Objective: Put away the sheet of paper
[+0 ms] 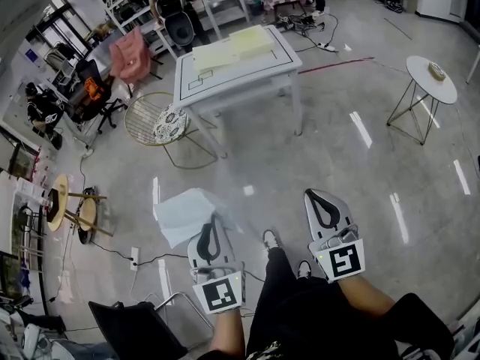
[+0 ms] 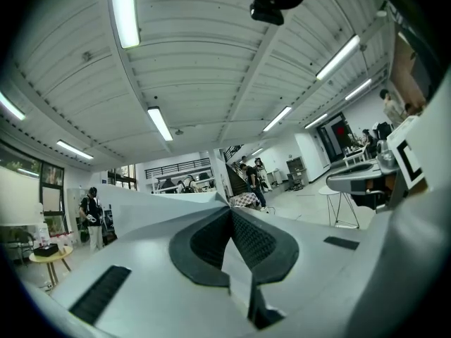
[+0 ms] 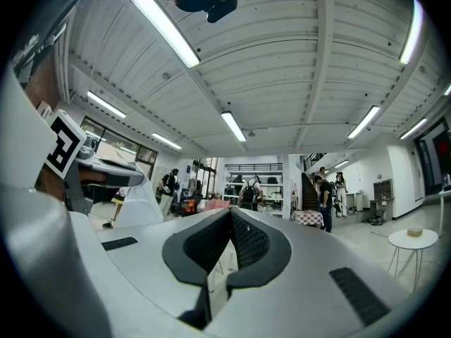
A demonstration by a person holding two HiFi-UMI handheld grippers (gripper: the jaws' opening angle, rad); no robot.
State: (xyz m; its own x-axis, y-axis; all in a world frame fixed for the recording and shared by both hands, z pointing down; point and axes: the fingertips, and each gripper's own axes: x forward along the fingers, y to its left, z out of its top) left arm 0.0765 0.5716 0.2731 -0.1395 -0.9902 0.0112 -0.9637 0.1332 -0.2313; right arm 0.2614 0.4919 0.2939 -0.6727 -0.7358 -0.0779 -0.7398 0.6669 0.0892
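Open floor (image 1: 330, 148) ahead, white table (image 1: 225, 81) beyond, wire chair (image 1: 142, 115) beside it, round side table (image 1: 431, 81) right

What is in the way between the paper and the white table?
Nothing visible. The left gripper is shut on the sheet of paper, and only bare floor lies between it and the white table. A round wire chair stands left of the table in the head view, beside the way, not in it.

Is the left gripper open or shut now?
Shut on the sheet of paper: the left gripper has its fingers together, with the white sheet pinched between them.
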